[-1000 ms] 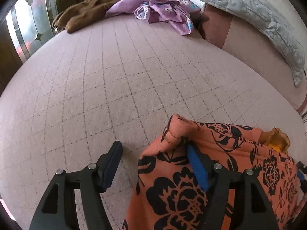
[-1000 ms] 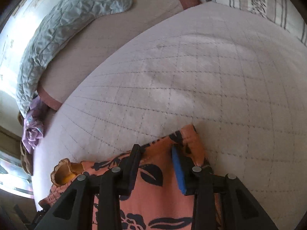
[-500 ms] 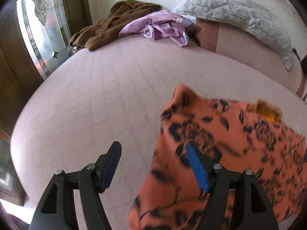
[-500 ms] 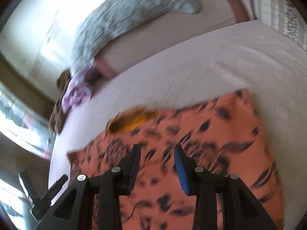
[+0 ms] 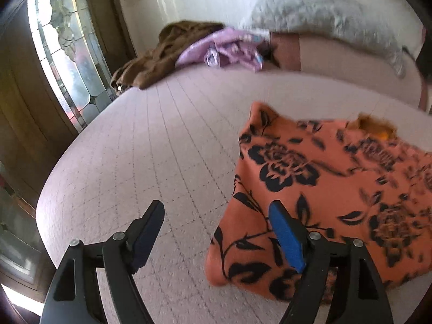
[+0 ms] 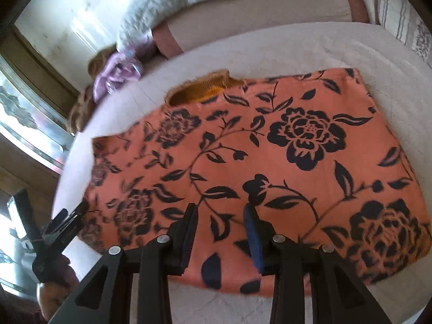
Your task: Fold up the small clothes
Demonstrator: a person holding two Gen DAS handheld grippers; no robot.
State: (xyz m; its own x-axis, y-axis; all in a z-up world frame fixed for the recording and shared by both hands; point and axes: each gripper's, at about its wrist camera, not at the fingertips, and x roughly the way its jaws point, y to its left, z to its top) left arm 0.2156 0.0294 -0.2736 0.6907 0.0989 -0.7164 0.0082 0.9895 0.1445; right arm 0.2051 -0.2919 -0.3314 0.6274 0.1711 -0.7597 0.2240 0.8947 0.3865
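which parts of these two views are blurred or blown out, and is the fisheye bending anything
Left wrist view: the grey pillow and purple clothes are smeared by motion blur, the window glares, and the bed edge bows into a curve. Right wrist view: the orange floral garment is sharp mid-frame but blurs toward its left side, and the wall is washed out.

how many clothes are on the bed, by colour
orange floral garment: 1
purple garment: 1
brown garment: 1
total: 3
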